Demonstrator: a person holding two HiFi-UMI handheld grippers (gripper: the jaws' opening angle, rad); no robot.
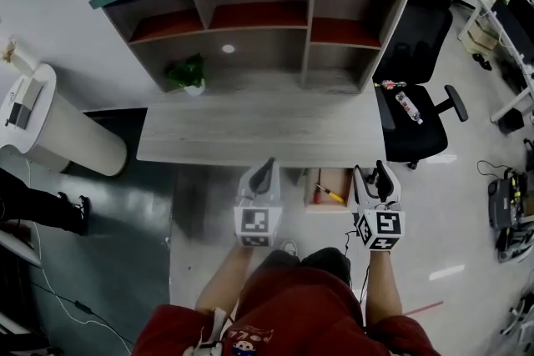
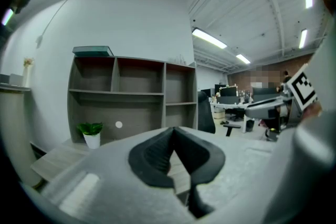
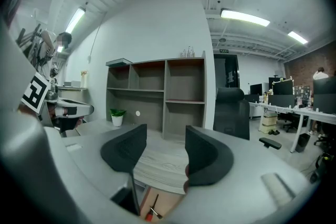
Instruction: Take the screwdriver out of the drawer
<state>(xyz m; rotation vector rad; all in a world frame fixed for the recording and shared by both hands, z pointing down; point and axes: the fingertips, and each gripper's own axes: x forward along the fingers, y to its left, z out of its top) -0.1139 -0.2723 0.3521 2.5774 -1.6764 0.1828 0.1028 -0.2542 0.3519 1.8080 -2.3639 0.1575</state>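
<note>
Right gripper (image 3: pixel 165 150): jaws apart, nothing between, hovering just over open drawer (image 1: pixel 340 178). Left gripper (image 2: pixel 173 136): pinched together, empty, off to side by surface (image 1: pixel 250 129) edge.

Screwdriver (image 1: pixel 330 194) lies flat in drawer, well apart from both.

Risk imo: thin tool lying flat on drawer floor, so jaws could skid off or shove it into corner. Drawer wall might also block the reach.

Right gripper view cuts off most of drawer. Screwdriver tip hard to make out, and drawer's far end sits hidden under surface.
</note>
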